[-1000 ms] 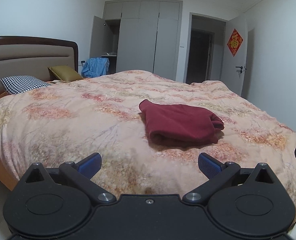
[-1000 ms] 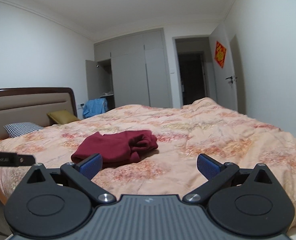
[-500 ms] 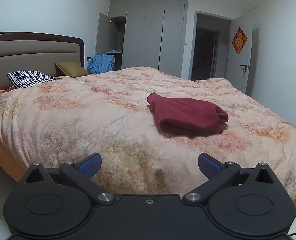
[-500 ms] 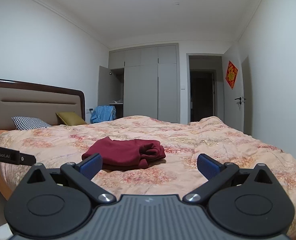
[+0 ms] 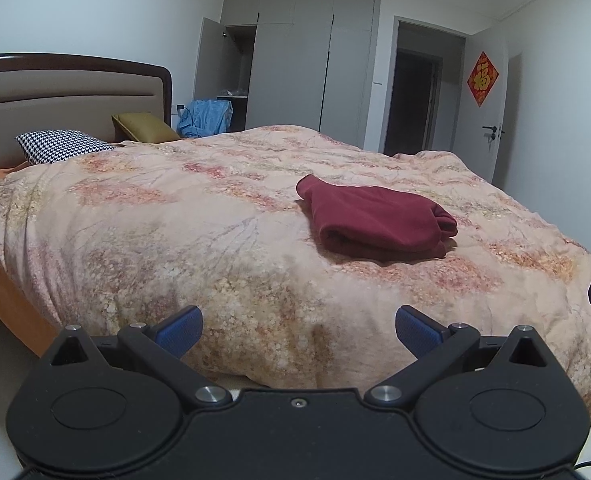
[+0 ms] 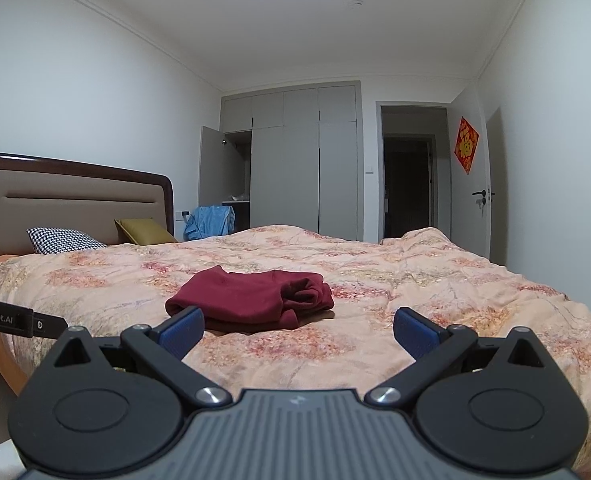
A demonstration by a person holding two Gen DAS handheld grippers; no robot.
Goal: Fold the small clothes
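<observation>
A dark red garment [image 5: 375, 220] is lying folded on the bed [image 5: 175, 220], near the middle of the flowery peach quilt. It is making a soft, thick bundle with one smooth rounded side and some bunched folds at its right end [image 6: 307, 292]. Nothing is touching it.

The left gripper [image 5: 298, 330] is hanging in front of the near edge of the bed, well apart from the garment. Its jaws are standing wide apart and holding nothing. The right gripper [image 6: 298, 326] is also pointing at the bed with its jaws wide apart and holding nothing. A checked pillow [image 5: 61, 144] and a yellow pillow [image 5: 143, 128] are sitting by the headboard [image 5: 55, 92].
</observation>
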